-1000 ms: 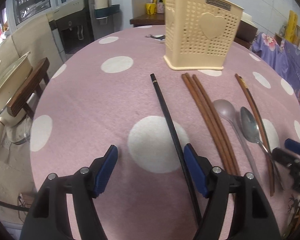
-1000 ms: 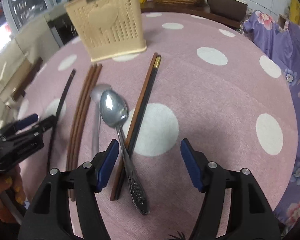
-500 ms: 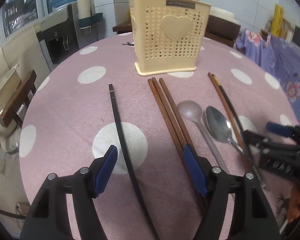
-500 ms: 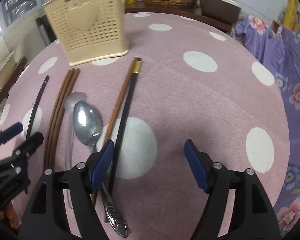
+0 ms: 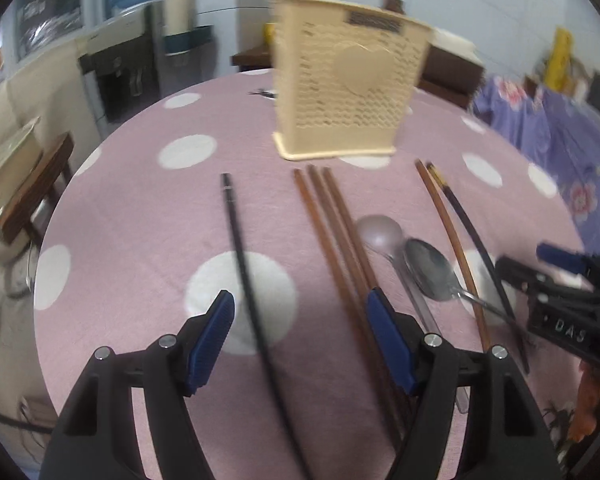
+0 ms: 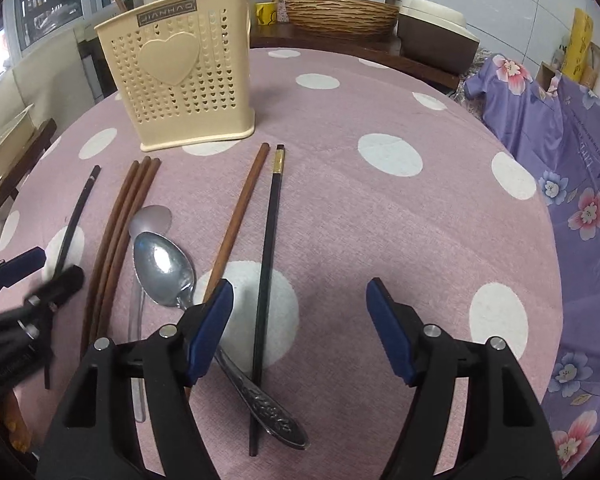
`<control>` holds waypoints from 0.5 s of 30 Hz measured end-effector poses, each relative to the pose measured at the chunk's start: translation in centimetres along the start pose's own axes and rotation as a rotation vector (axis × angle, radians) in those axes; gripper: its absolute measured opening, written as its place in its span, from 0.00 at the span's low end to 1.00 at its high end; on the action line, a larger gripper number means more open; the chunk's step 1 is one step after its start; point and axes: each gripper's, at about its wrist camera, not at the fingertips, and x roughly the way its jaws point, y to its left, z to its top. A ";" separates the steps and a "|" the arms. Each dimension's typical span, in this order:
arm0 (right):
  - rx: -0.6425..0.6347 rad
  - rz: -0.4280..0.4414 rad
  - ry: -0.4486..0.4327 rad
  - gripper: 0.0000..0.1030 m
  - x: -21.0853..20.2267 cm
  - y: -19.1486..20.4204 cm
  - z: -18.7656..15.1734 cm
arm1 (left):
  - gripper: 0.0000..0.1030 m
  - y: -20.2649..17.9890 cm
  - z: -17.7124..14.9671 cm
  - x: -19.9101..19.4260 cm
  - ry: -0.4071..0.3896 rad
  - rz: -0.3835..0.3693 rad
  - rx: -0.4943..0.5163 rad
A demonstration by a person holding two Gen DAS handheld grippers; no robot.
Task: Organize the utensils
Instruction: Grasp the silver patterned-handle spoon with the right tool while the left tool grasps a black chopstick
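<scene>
Hovering low in the left wrist view, the left gripper (image 5: 300, 336) has its blue pads spread, pinching nothing; a black chopstick (image 5: 242, 264) runs up between them on the pink dotted cloth (image 5: 132, 220). Three brown chopsticks (image 5: 332, 236) lie side by side just right of it, their near ends passing under the right pad. Right of centre sit a clear spoon (image 5: 380, 230) and a steel spoon (image 5: 430, 270), bowls close together. Upper centre, blurred, stands the cream holder (image 5: 344, 100).

In the right wrist view the right gripper (image 6: 300, 332) is likewise spread and holds nothing. A gold-banded black chopstick (image 6: 268, 256) lies between its pads, its near end crossing the steel spoon's handle (image 6: 268, 408). A brown chopstick (image 6: 236, 224) slants under the left pad. The holder (image 6: 176, 80) stands upper left, upright, beyond all the utensils' far tips.
</scene>
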 end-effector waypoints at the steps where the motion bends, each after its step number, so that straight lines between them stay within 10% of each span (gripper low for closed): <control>1: -0.009 0.001 0.004 0.67 0.1 0.0 -0.1 | 0.67 -0.7 -0.1 0.4 0.015 0.028 0.034; 15: -0.416 0.335 -0.045 0.66 -0.4 5.7 0.8 | 0.68 5.1 -0.3 -1.4 -0.004 0.040 -0.129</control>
